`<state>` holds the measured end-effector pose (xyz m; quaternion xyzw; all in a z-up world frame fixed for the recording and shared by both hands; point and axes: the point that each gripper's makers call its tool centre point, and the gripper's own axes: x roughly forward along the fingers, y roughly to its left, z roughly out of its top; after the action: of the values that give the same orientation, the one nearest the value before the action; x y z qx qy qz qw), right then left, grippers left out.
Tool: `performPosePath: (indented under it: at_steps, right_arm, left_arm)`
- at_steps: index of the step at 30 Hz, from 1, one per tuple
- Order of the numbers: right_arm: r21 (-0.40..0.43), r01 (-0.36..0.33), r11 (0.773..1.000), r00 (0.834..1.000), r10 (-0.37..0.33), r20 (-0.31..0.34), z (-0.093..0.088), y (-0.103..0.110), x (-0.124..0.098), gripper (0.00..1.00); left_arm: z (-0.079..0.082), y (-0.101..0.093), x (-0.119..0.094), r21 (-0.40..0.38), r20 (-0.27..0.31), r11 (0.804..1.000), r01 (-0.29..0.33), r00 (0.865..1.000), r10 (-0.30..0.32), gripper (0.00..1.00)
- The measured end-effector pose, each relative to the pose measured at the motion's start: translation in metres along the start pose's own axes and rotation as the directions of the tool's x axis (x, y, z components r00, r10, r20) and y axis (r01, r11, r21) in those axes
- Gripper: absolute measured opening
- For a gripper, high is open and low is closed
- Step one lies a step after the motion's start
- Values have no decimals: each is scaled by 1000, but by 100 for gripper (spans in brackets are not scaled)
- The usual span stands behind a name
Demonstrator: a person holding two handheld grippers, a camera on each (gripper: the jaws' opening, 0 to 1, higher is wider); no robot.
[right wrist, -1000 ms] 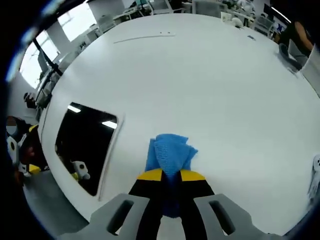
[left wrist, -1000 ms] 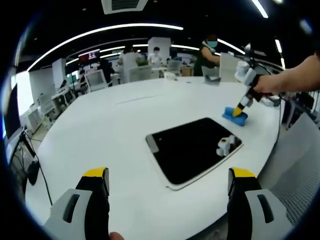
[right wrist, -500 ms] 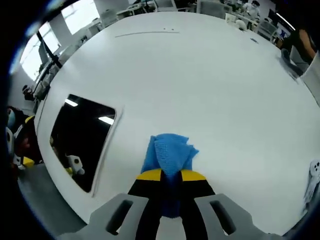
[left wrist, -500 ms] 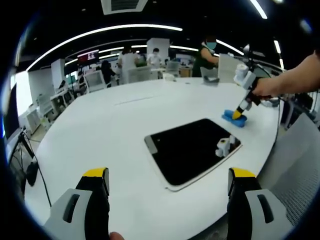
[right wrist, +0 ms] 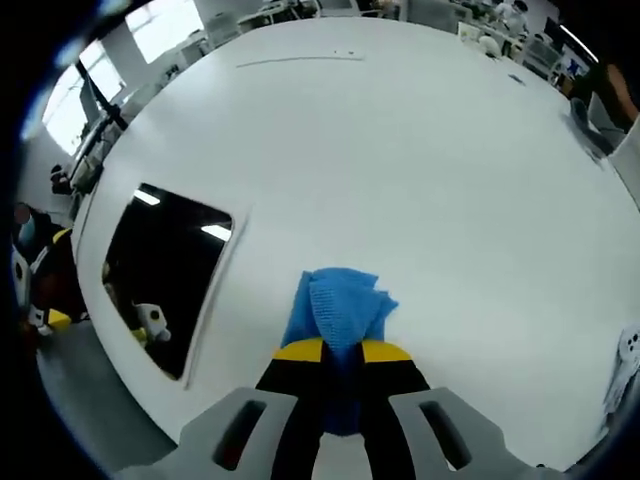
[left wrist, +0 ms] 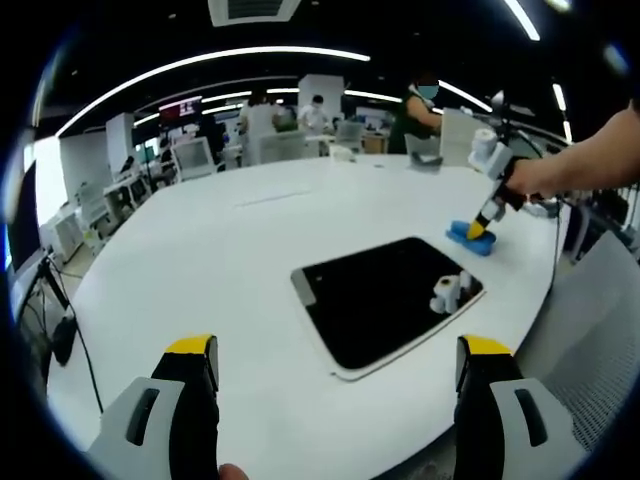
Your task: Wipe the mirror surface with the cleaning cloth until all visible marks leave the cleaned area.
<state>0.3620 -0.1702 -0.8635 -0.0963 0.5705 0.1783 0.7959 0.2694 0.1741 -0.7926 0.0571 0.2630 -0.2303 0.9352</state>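
A: Where do we stand w/ the wipe?

B: Early, as we judge it. Our right gripper [right wrist: 342,352] has its jaws closed tight on the cleaning cloth [right wrist: 340,305], blue, bunched, its free end resting on the bare table [right wrist: 430,160], not on glass. In the left gripper view the same right gripper [left wrist: 478,229] pins the cloth [left wrist: 470,236] near the table's right edge, just beyond the mirror's far right corner, close to it but apart.

A: And the mirror?

B: The mirror [left wrist: 385,295] lies flat near the table's near edge, dark, reflecting ceiling lights. In the right gripper view the mirror [right wrist: 165,265] sits well left of the cloth. No marks we can make out at this res., so we can't tell how dirty it is.

A: Left tool?

B: Left gripper [left wrist: 335,400] is wide open, holding nothing, above the near edge, short of the mirror.

A: So what's left?

B: Approx. all of it, we judge: cloth is gripped; bringing it onto the glass and wiping are not yet done.
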Motion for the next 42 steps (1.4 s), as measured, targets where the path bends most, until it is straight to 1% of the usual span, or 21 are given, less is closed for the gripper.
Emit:
performPosePath:
  at_steps: [1, 4, 8, 11, 14, 18, 21, 25, 27, 28, 29, 30, 31, 32, 33, 34, 35, 38, 40, 41, 42]
  right_arm:
    - [-39, 0, 999, 1000, 0, 5, 0, 0, 0, 7]
    - [-9, -7, 1000, 1000, 7, 11, 0, 0, 0, 7]
    - [-37, -4, 999, 1000, 5, 13, 0, 1, 0, 7]
    - [-27, -4, 1000, 1000, 4, 13, 0, 2, 0, 8]
    - [1, -11, 1000, 1000, 11, 13, 0, 9, -1, 15]
    - [-45, 8, 999, 1000, -8, 8, -1, 15, 1, 22]
    - [-47, 13, 999, 1000, -13, 19, -1, 17, 1, 26]
    - [-65, 28, 998, 998, -23, 67, -2, 19, 0, 29]
    - [-132, 46, 990, 991, -28, 133, 6, 16, 2, 40]
    - [-117, 83, 990, 984, -63, 166, 9, 7, 2, 48]
    - [-91, 94, 991, 981, -76, 179, 9, 3, 3, 61]
    - [-72, 89, 993, 981, -75, 179, 8, 1, 4, 67]
    - [2, 49, 999, 986, -48, 160, 1, 4, 4, 68]
    - [35, 26, 999, 988, -31, 154, -2, 6, 5, 69]
    - [-81, 48, 996, 984, -33, 175, 1, 0, 2, 69]
    - [-20, 51, 998, 982, -47, 183, 0, 3, 3, 70]
    - [8, 55, 998, 981, -55, 186, -1, 2, 3, 72]
    - [-11, 69, 998, 969, -65, 238, 2, 1, -4, 77]
    - [-36, 75, 996, 958, -62, 280, 8, 1, -10, 78]
    - [-36, 75, 997, 957, -62, 282, 9, 1, -11, 78]
    - [-39, 79, 996, 950, -63, 307, 13, 1, -19, 79]
  left_arm:
    - [0, 0, 0, 2, 0, 1000, 0, 1000, 0, 99]
    - [0, 0, 0, 1, 2, 1000, 1, 1000, -1, 99]
    - [0, 1, 0, -2, 5, 1000, -2, 1000, 2, 99]
    - [0, 2, -1, -6, 6, 1000, -5, 1000, 5, 99]
    - [0, 3, -1, -9, 11, 1000, -8, 1000, 8, 99]
    - [1, 1, -1, -5, 9, 1000, -2, 1000, 2, 99]
    - [1, 1, -1, 0, 9, 1000, 0, 1000, 0, 99]
    - [2, 2, -1, -2, 11, 1000, -3, 1000, 3, 99]
    - [1, 2, -1, -4, 11, 1000, -3, 1000, 3, 99]
    - [0, 2, 0, -3, 10, 1000, -1, 1000, 1, 99]
    - [1, 2, -1, -1, 9, 1000, 1, 1000, -1, 99]
    - [1, 1, -1, 1, 8, 1000, 2, 1000, -2, 99]
    - [1, 0, 0, 3, 7, 1000, 5, 1000, -5, 99]
    - [1, 0, 0, 3, 7, 1000, 6, 1000, -6, 99]
    - [0, 1, 0, 2, 6, 1000, 7, 1000, -7, 99]
    - [0, 1, 1, 2, 6, 1000, 7, 1000, -7, 99]
    - [0, 0, 1, 2, 6, 1000, 8, 1000, -8, 99]
    - [0, 0, 1, 2, 4, 1000, 10, 1000, -10, 99]
    - [0, 0, 1, 0, 5, 1000, 11, 1000, -11, 99]
    - [0, 0, 1, -4, 6, 1000, 11, 1000, -11, 99]
    - [2, 0, 1, -8, 13, 1000, 13, 1000, -13, 99]
